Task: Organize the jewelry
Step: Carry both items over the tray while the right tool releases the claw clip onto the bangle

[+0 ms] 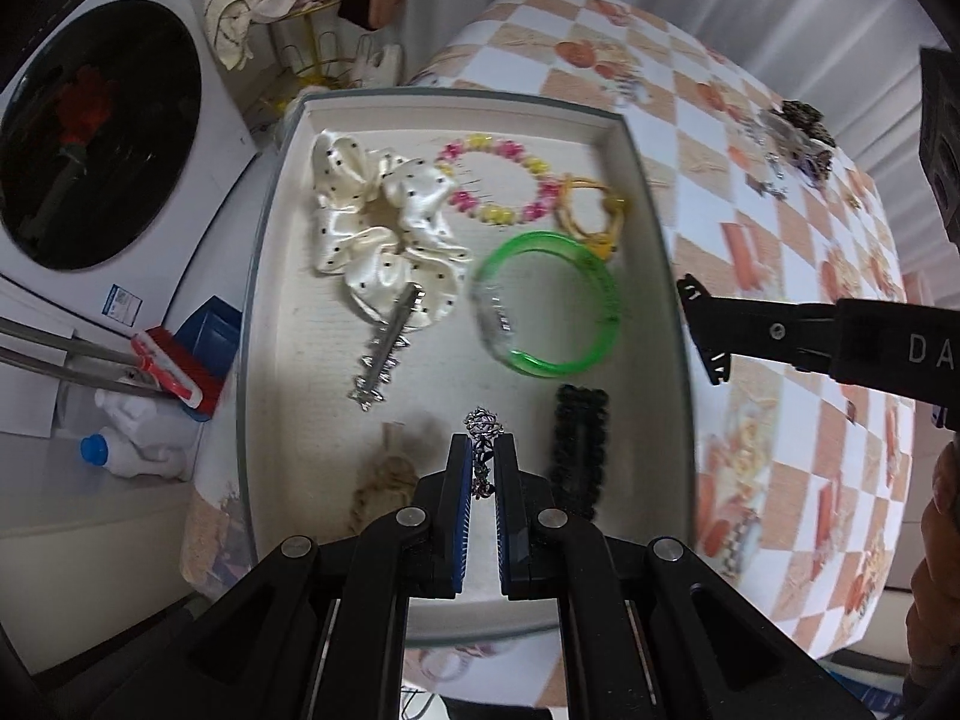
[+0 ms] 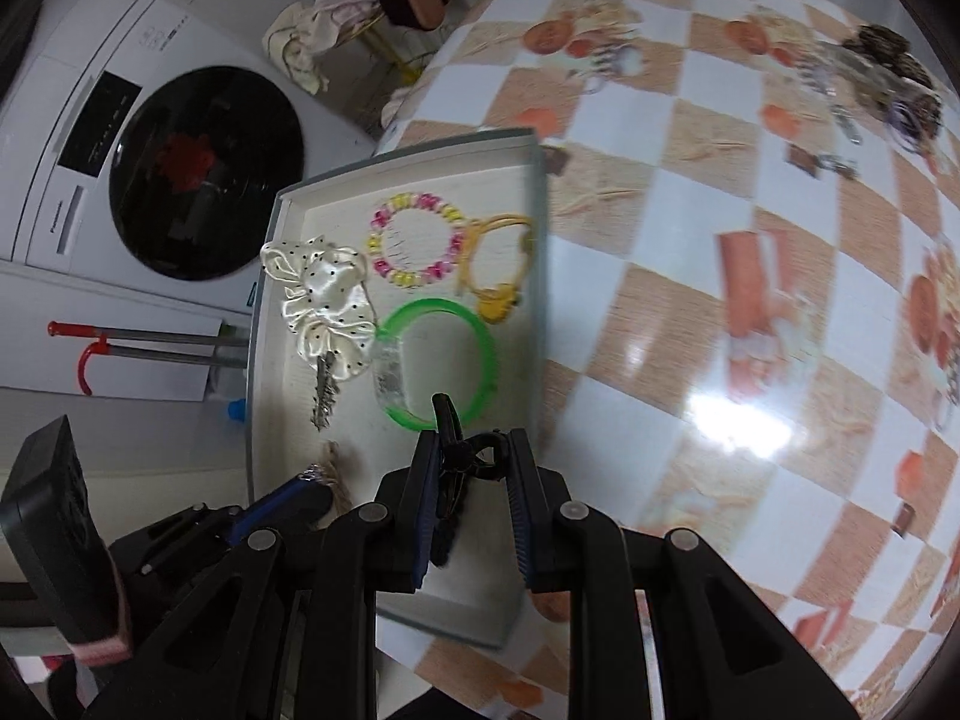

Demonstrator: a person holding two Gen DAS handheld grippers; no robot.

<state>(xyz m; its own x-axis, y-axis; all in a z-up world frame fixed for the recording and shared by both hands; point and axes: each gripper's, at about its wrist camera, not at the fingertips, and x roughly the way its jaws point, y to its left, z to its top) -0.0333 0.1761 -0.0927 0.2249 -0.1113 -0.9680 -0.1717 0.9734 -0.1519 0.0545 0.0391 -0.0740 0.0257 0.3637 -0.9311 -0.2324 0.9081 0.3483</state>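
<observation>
I am holding a small silver charm (image 1: 483, 422) tight in my left tool (image 1: 482, 456), over the tray (image 1: 651, 192). My right tool (image 2: 471, 456) is gripping a black clip (image 2: 449, 420). Both could be slipping out and missing the tray.

a white washing machine (image 2: 150, 180) stands beside the counter (image 2: 690, 228) with its orange-and-white checked cloth; glare on it.

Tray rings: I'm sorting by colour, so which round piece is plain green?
The green bangle, a smooth translucent hoop; the bead bracelet is pink and yellow.
</observation>
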